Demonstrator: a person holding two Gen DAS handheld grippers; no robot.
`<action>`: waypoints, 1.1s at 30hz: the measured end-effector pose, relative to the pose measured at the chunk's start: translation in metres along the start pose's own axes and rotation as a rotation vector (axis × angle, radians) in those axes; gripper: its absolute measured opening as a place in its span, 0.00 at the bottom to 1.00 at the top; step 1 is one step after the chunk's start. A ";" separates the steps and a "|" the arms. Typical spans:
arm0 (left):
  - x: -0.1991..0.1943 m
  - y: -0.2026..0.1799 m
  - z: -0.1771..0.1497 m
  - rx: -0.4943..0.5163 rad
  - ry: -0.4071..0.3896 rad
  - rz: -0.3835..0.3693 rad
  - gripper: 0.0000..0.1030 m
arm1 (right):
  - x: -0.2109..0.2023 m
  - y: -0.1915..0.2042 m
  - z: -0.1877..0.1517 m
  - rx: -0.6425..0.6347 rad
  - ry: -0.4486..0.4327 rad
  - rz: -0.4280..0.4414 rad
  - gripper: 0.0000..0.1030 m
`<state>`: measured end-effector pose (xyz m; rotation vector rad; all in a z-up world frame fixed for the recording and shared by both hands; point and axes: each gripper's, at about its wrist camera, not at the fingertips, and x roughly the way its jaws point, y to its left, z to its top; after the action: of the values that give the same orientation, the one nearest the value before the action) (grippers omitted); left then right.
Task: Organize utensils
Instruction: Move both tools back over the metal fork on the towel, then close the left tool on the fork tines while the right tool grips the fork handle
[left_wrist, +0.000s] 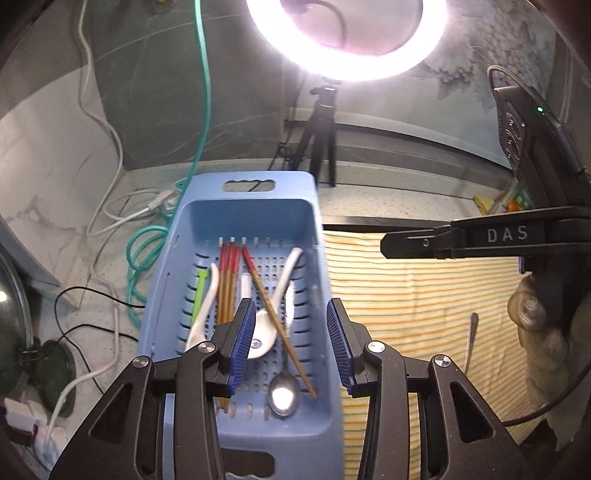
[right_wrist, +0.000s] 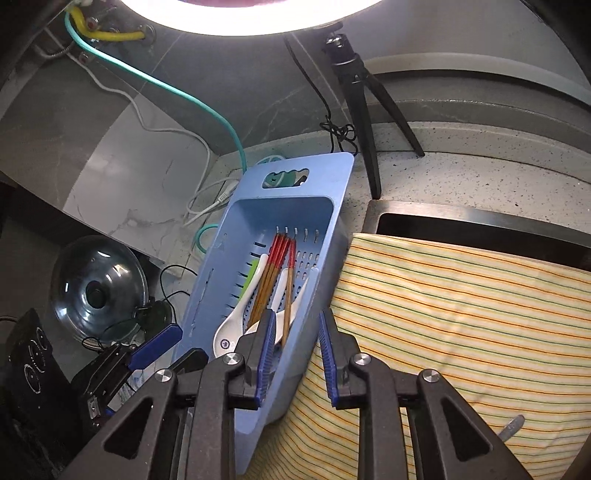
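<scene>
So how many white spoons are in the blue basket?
3. One white spoon lies on the left by the green utensil, one in the middle under a crossing chopstick, one leans right. More may hide behind the left gripper.

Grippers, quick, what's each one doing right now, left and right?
Left gripper: open, empty, above the blue basket.
Right gripper: open, empty, jaws either side of the basket's right wall.

Right hand-held gripper (right_wrist: 295, 354) open, empty, above blue basket (right_wrist: 218, 295) edge; chopsticks (right_wrist: 271, 280), white spoons (right_wrist: 236, 317) inside; striped cloth (right_wrist: 461, 314) beside.
</scene>
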<state>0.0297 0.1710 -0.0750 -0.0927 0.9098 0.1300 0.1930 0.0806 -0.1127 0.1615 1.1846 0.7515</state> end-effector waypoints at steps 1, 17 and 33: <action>-0.002 -0.006 -0.001 0.015 -0.003 -0.001 0.37 | -0.005 -0.004 -0.003 -0.002 -0.005 -0.002 0.21; -0.002 -0.091 -0.047 0.191 0.048 -0.143 0.46 | -0.070 -0.081 -0.048 0.029 -0.030 -0.096 0.42; 0.018 -0.137 -0.103 0.276 0.183 -0.256 0.46 | -0.064 -0.139 -0.112 0.176 0.075 -0.053 0.44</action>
<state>-0.0188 0.0232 -0.1485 0.0362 1.0816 -0.2455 0.1451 -0.0919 -0.1752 0.2489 1.3217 0.6102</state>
